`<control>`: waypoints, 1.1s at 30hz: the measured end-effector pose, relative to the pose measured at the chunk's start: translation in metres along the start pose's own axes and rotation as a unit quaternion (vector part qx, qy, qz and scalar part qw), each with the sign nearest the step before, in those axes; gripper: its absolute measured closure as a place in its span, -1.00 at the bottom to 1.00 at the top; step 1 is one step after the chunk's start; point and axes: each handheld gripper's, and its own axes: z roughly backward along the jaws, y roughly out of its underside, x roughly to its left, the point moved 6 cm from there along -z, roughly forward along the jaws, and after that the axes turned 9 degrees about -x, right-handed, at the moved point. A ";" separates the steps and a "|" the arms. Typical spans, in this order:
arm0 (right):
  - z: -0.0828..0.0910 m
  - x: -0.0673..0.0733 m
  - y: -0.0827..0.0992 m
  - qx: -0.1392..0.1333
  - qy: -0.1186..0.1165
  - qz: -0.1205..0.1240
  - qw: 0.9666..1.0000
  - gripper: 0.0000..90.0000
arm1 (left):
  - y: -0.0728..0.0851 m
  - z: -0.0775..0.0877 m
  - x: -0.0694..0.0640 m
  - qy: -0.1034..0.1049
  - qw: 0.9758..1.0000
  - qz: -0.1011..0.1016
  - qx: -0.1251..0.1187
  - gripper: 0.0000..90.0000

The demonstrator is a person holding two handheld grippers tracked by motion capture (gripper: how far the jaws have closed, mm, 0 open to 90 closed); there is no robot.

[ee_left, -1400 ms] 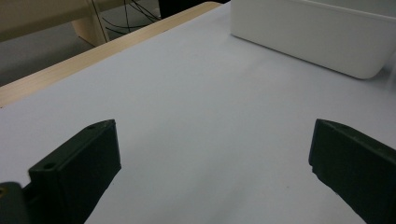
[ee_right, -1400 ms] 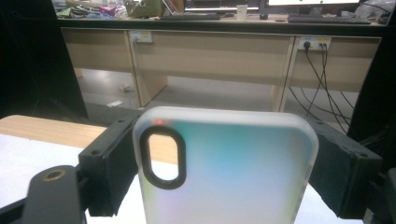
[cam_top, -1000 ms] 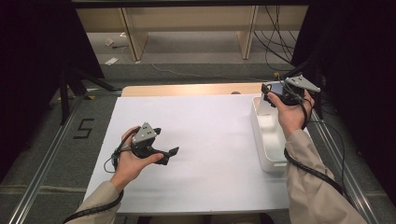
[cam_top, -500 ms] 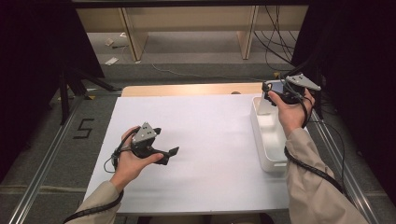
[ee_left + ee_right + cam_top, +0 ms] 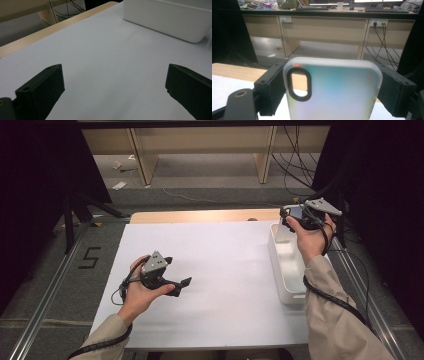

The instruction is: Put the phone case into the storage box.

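Across the white worktop (image 5: 225,270) we see a broad bare sheet, with a strip of pale wood showing along its far edge. At its right side stands a white bin (image 5: 287,270), long and open-topped; in the left gripper view the same bin (image 5: 170,20) sits well ahead of the jaws. Over the far end of that bin our right hand (image 5: 310,240) holds the right gripper (image 5: 295,217), and its jaws are clamped on the two long edges of a phone case (image 5: 332,90), a frosted, pale blue-green shell with a dark-rimmed oval camera cutout near its left side. The case stands upright between the jaws, raised above the bin and touching nothing else. At the near left our left hand (image 5: 137,292) rests the left gripper (image 5: 182,287) just over the sheet, its jaws spread wide with nothing between them.
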 end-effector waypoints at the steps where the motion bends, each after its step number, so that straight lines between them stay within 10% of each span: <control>1: 0.000 0.000 0.000 0.000 0.000 -0.001 1.000 -0.59 | 0.000 0.000 0.000 0.000 1.000 0.000 0.000 -0.97; 33: -0.010 0.000 -0.001 0.005 0.000 -0.005 1.000 -0.59 | 0.000 0.000 0.000 0.000 1.000 -0.001 0.000 -0.97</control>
